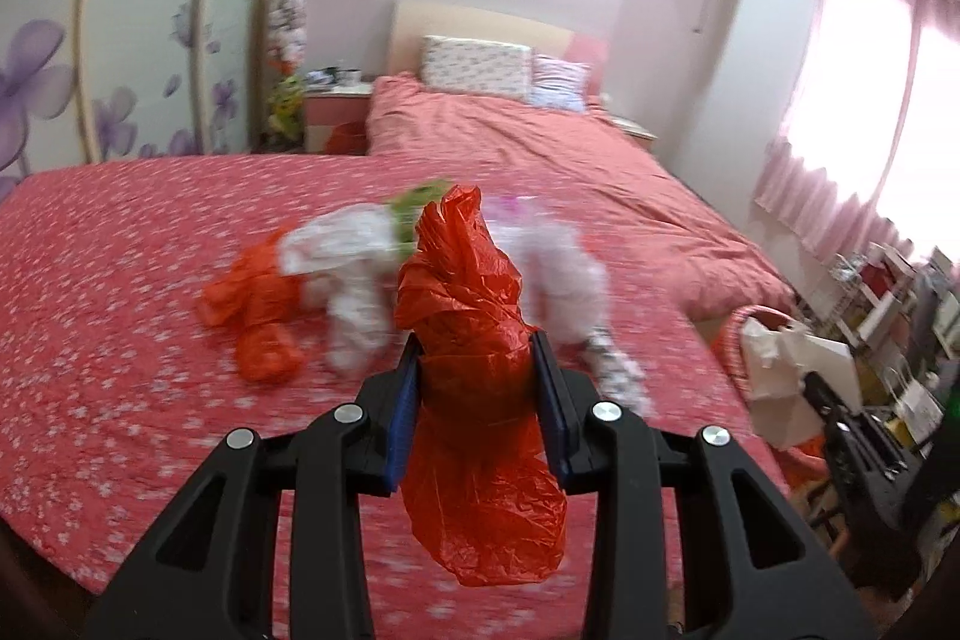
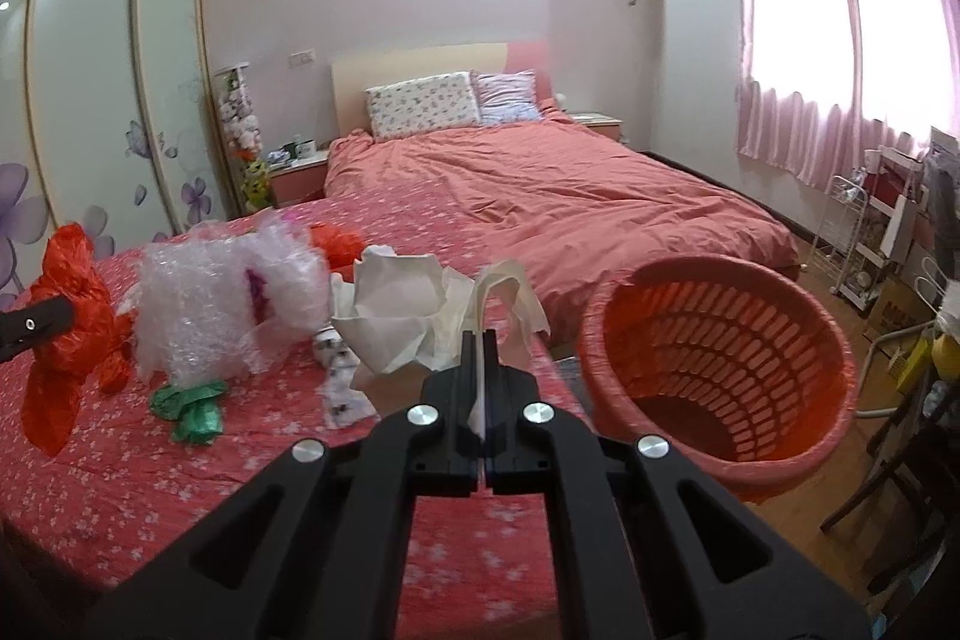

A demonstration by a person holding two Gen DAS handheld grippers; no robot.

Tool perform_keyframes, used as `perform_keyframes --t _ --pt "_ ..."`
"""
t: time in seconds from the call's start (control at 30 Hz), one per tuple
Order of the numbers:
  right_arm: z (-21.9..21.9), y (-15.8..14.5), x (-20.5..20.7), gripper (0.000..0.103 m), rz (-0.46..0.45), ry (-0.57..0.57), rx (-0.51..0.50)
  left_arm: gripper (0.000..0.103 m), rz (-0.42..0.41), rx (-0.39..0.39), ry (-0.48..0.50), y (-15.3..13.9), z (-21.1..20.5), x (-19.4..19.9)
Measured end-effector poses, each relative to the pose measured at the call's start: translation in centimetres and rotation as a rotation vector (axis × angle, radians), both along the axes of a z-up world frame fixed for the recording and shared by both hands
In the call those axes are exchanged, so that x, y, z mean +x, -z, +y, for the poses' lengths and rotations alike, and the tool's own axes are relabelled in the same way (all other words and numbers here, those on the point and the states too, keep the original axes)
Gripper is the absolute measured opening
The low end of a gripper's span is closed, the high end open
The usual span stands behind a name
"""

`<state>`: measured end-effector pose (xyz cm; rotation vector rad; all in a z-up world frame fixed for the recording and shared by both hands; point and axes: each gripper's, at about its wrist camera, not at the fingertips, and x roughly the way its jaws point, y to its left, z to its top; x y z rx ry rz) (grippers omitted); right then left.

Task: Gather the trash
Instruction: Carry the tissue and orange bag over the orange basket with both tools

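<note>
1. Jaws: left gripper (image 1: pixel 474 340) is clamped on a crumpled red plastic bag (image 1: pixel 474 292), lifted off the bed; right gripper (image 2: pixel 478 340) is fully closed, pinching a white crumpled paper (image 2: pixel 408 310).
2. Grippers: two, one trash piece each.
3. Red plastic bags: two clear – the held one and a second red bag (image 1: pixel 258 304) lying on the floral bedspread (image 1: pixel 120 280), mid-surface. More red plastic (image 2: pixel 339 241) behind the pile, cannot tell if separate.
4. Bubble wrap (image 2: pixel 222 304): one wad, middle of the spread.
5. Green bag (image 2: pixel 192 403): one, beside the bubble wrap, toward the near edge.
6. Printed wrapper (image 2: pixel 339 376): one, near the spread's right edge.
7. Basket (image 2: pixel 720 280): one, red slatted, off the right edge; nothing visible inside.
</note>
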<state>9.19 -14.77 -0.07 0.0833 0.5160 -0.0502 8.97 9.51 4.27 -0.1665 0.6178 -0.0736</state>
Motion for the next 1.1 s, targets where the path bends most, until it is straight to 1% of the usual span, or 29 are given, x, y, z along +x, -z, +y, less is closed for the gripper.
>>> perform_keyframes --t 0.17,0.43,0.73,0.97,1.1 --pt "-2.9 -0.3 -0.6 0.003 -0.014 0.063 0.003 0.035 -0.009 -0.005 0.105 -0.3 -4.2 0.5" --pt "-8.0 -0.3 -1.0 0.003 -0.028 0.172 -0.003 0.036 0.005 -0.017 0.257 0.8 -10.5 2.6" --pt "-12.9 0.4 0.3 0.003 -0.017 0.263 0.018 0.036 0.036 -0.042 0.429 2.1 -17.3 5.2" --pt "-16.0 1.5 1.7 0.003 -0.010 0.310 0.044 0.036 0.056 -0.036 0.534 3.4 -21.3 6.3" --pt "-17.6 2.1 2.5 0.003 -0.006 0.331 0.055 0.036 0.068 -0.026 0.575 3.9 -23.2 7.0"
